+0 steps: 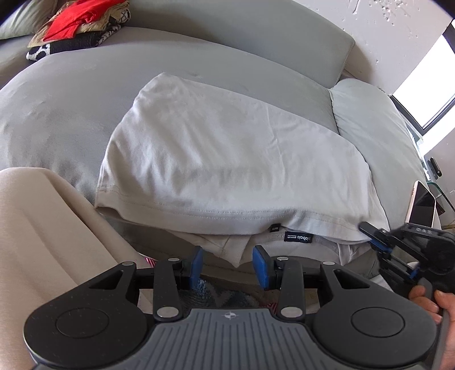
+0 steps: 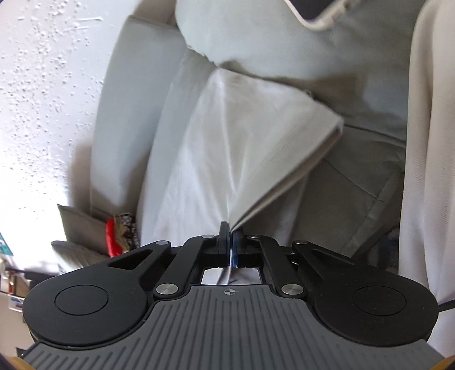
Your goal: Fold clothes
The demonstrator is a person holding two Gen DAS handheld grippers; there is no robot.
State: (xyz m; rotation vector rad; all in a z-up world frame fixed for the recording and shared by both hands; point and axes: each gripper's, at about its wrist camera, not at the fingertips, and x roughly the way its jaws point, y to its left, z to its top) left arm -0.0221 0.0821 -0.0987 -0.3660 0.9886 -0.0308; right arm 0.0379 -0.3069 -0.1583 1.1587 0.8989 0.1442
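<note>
White shirt (image 1: 227, 159) lies folded over on grey sofa (image 1: 57, 108), hem toward near edge, neck label showing underneath. Left gripper (image 1: 229, 266) hovers at near edge just short of the shirt, blue pads (image 1: 261, 266) apart, nothing between. Right gripper (image 2: 229, 242) at shirt's near right corner, fingers clamped on the hem, cloth pulled taut. Clothes pile (image 1: 82, 25) far left on sofa. Phone (image 1: 422, 206) at right.
</note>
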